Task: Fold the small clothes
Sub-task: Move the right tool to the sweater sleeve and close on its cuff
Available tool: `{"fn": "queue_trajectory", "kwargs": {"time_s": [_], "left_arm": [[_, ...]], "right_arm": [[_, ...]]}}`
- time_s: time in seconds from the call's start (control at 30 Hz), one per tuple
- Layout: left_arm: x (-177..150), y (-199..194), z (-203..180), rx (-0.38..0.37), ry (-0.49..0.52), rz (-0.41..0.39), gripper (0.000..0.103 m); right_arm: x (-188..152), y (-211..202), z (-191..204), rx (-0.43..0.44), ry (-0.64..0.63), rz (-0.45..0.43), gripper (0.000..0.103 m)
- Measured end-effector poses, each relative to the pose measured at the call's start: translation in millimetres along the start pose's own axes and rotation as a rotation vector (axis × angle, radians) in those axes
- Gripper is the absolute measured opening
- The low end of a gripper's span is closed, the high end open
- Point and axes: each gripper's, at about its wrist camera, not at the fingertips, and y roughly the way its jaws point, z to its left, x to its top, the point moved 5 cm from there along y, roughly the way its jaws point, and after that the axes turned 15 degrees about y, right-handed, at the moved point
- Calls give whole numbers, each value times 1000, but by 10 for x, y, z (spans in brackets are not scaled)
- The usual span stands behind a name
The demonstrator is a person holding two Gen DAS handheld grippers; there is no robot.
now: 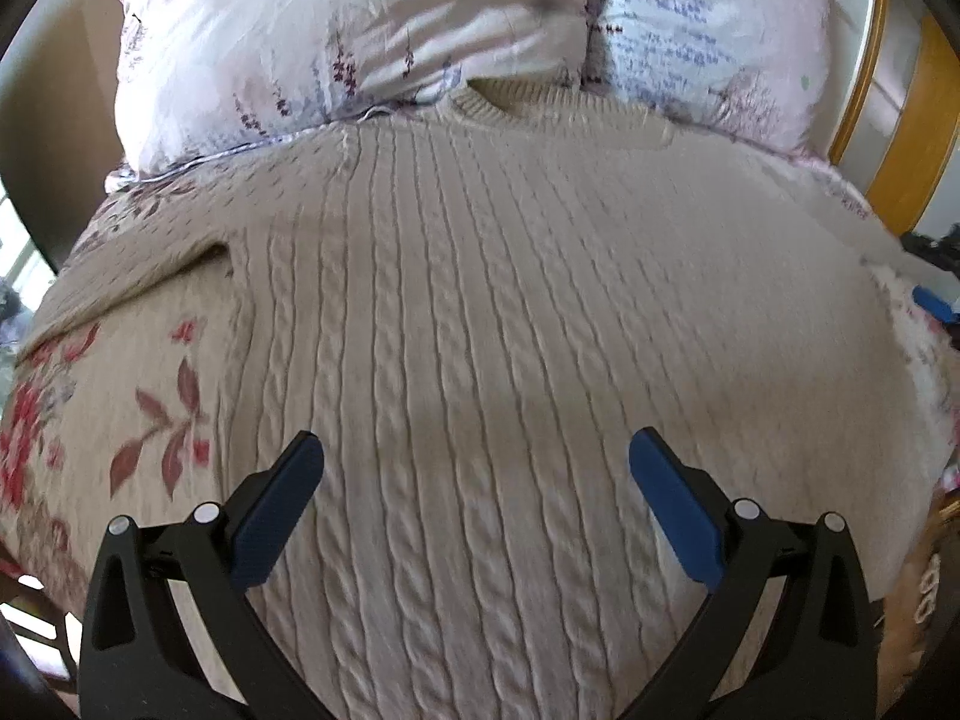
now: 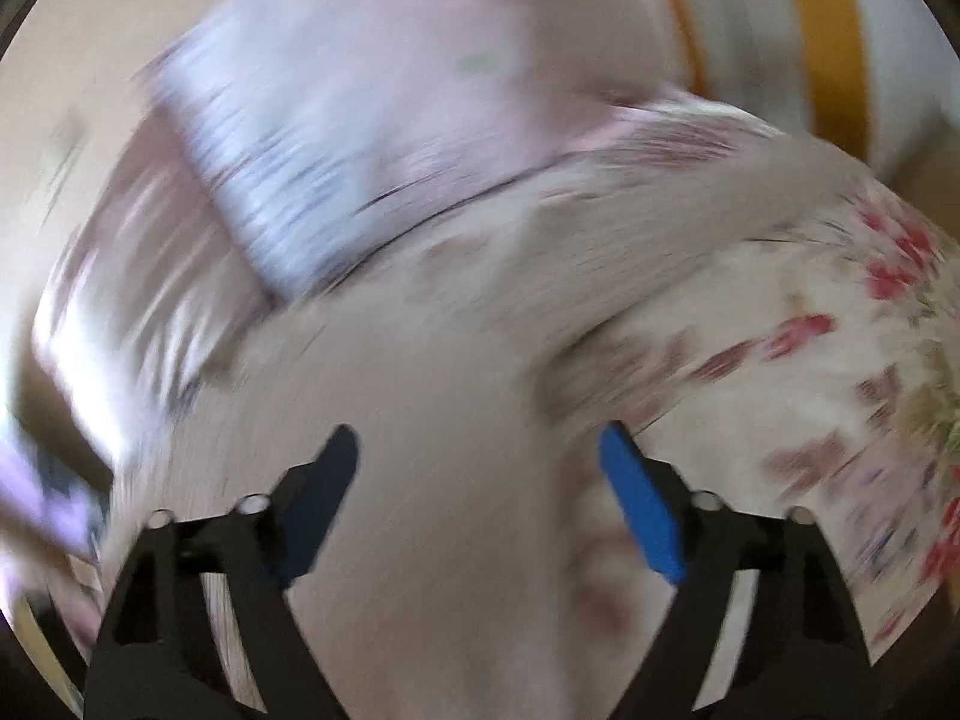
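Left wrist view: cream cable-knit sweater [image 1: 480, 300] lies flat on the floral bedspread [image 1: 90, 420], collar touching the pillows [image 1: 360, 48]; left gripper [image 1: 477, 462] gapes empty above it. Right wrist view, blurred: right gripper [image 2: 480, 450] parted, holding nothing

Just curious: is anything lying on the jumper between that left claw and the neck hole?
No: the left wrist view shows only bare cable-knit sweater from the left gripper to the collar.

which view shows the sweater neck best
The left wrist view: the sweater lies flat on the bed, its neck sharp against the pillows. The right wrist view is motion-blurred; only a smear of beige knit shows, with no neck visible.
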Motion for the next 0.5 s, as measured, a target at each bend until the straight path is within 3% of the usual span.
{"fn": "queue_trajectory", "kwargs": {"time_s": [0.2, 0.33, 0.5], "left_arm": [[268, -57, 204, -59, -50, -104, 101], [455, -17, 278, -20, -20, -109, 101], [593, 110, 330, -59, -32, -68, 101]], "right_arm": [[818, 337, -661, -58, 347, -6, 62], [993, 497, -872, -65, 431, -2, 55], [1216, 573, -979, -66, 479, -55, 44]]}}
